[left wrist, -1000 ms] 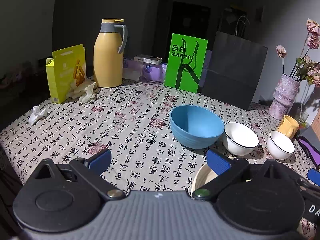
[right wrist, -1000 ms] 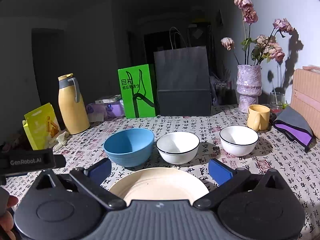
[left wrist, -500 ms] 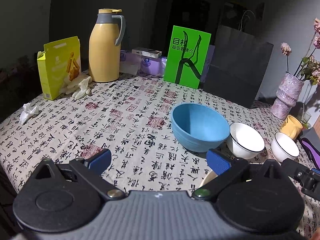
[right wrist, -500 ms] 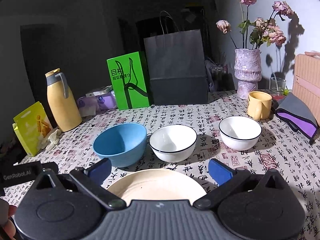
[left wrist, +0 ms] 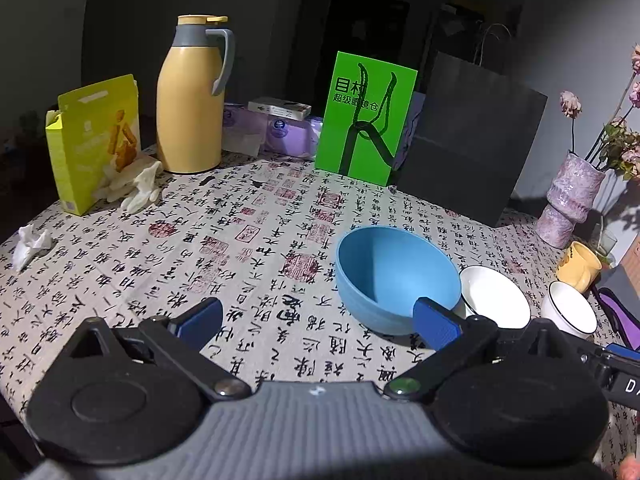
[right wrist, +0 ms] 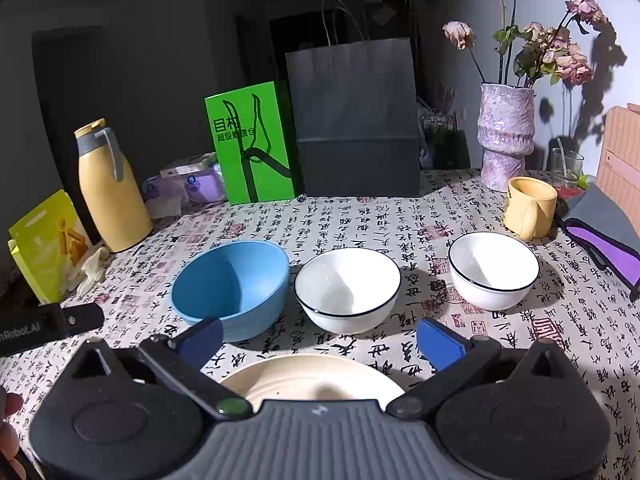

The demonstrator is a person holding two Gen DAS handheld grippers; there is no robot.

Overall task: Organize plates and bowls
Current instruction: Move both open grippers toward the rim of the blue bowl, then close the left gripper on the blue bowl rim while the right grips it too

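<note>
A blue bowl (right wrist: 234, 286) stands on the patterned tablecloth with two white black-rimmed bowls to its right, one in the middle (right wrist: 347, 290) and one further right (right wrist: 493, 270). A cream plate (right wrist: 312, 378) lies nearest, under my right gripper (right wrist: 318, 338), which hangs open above its far rim. In the left wrist view the blue bowl (left wrist: 394, 276) sits ahead and right, with a white bowl (left wrist: 494, 298) and another (left wrist: 572, 314) beyond. My left gripper (left wrist: 318, 320) is open over bare cloth, its right fingertip in front of the blue bowl.
At the back stand a yellow thermos (left wrist: 190, 96), a yellow box (left wrist: 94, 142), a green card (left wrist: 364, 118), a black paper bag (right wrist: 354, 120) and a vase of dried flowers (right wrist: 506, 136). A yellow mug (right wrist: 530, 208) and a purple-grey pouch (right wrist: 604, 236) lie at the right.
Both grippers have moved forward and closer to the bowls. The blue bowl now sits just behind my left gripper's right fingertip. Neither gripper has changed its opening.
</note>
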